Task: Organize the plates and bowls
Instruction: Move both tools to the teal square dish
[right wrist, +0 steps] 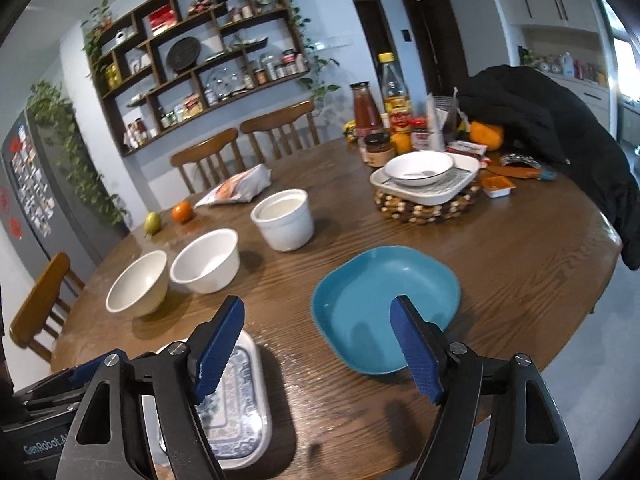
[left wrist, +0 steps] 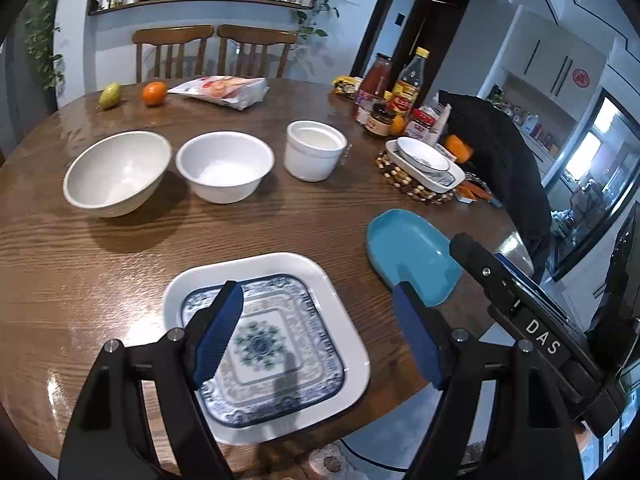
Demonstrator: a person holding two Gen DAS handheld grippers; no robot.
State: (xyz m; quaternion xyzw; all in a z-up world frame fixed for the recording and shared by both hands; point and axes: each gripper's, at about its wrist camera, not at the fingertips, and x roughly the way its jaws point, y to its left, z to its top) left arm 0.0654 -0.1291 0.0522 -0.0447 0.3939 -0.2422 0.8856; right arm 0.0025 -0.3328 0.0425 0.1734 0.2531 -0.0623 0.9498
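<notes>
A square white plate with a blue pattern [left wrist: 276, 308] lies at the table's near edge; it also shows in the right wrist view [right wrist: 240, 392]. A plain blue plate [left wrist: 412, 252] [right wrist: 384, 304] lies to its right. Two white bowls [left wrist: 116, 172] [left wrist: 224, 166] and a white straight-sided pot [left wrist: 314, 150] stand in a row behind; they also show in the right wrist view [right wrist: 138, 284] [right wrist: 206, 260] [right wrist: 284, 218]. My left gripper [left wrist: 318, 306] is open and empty above the patterned plate. My right gripper [right wrist: 318, 320] is open and empty, hovering between the two plates.
A white bowl on a square white dish [right wrist: 420, 168] sits on a beaded trivet [right wrist: 428, 208] at the far right. Bottles and jars [right wrist: 384, 120], a black jacket [right wrist: 560, 132], a snack bag [right wrist: 240, 188], an orange [right wrist: 182, 211] and a pear [right wrist: 153, 222] lie further back. Chairs stand behind.
</notes>
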